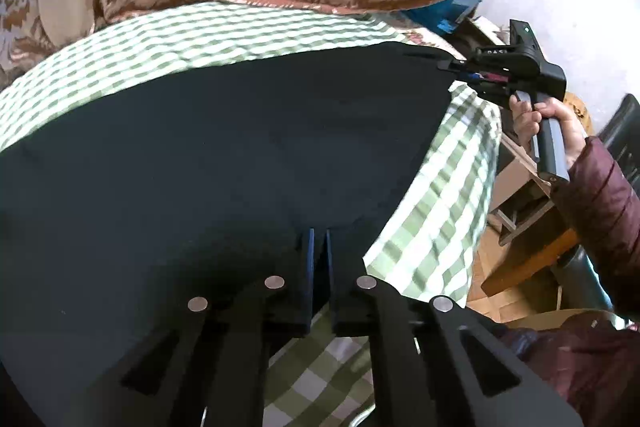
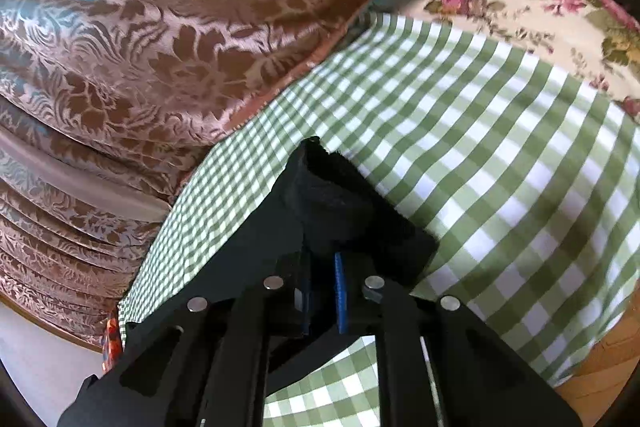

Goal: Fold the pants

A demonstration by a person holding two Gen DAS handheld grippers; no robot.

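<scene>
Checked cloth (image 1: 436,227); both claws (image 1: 319,239) pinching pants (image 1: 224,147).

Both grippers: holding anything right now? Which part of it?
Both hold the dark pants. The left gripper pinches the near edge; the right gripper clamps a bunched far corner, lifted off the green checked cloth.

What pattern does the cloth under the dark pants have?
The cloth has a green and white check pattern, clearest in the right wrist view, with the dark pants lying on it.
</scene>
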